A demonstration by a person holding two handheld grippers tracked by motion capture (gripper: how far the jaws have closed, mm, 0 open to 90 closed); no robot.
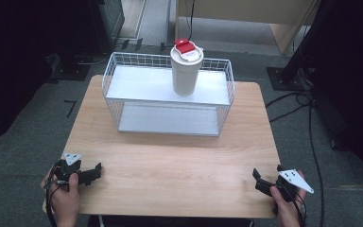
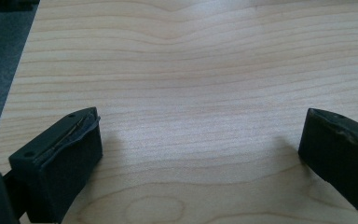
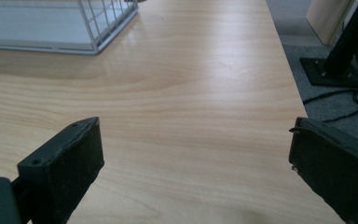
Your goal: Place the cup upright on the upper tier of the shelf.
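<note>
A white tumbler [image 1: 186,71] with a red lid stands upright on the top shelf of a white wire rack [image 1: 123,64] at the far middle of the wooden table [image 1: 170,161]. My left gripper [image 1: 95,174] rests at the near left corner, held in a hand, far from the rack. Its jaws are wide open over bare wood [image 2: 200,140]. At the near right corner, my right gripper [image 1: 259,182] is also held in a hand and open, nothing between its jaws [image 3: 196,149]. A corner of the rack [image 3: 93,32] appears ahead to its left.
The rack has a lower shelf [image 1: 170,120] with nothing on it. The table's right edge [image 3: 284,70] drops to grey carpet with a black stand base [image 3: 328,72] and cables [image 1: 288,101]. Dark equipment stands around the far side.
</note>
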